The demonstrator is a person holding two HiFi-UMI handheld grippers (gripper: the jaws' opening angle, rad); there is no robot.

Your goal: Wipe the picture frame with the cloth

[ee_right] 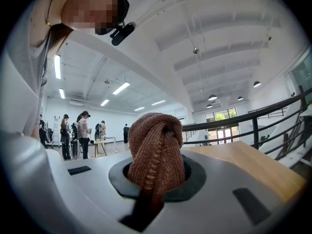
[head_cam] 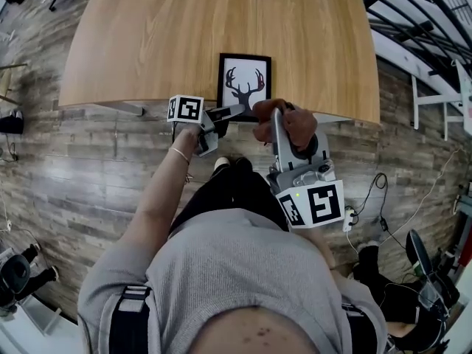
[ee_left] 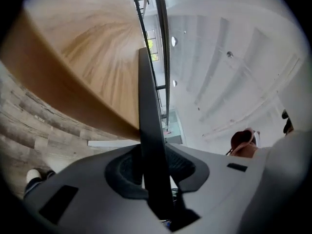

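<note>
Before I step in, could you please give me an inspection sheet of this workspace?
Surface: wooden table, bare apart from the frame.
Job's things: picture frame with an antler print, at the table's near edge; brown knitted cloth, bunched in the right tool.
Clutter: nothing seen on the table.
Tools: left tool closed on the frame's lower left edge; right tool closed on the cloth, by the frame's lower right corner.
Cables: loose cables on the floor to the person's right.
Surroundings: plank flooring, a dark railing beyond the table, people standing far off.
</note>
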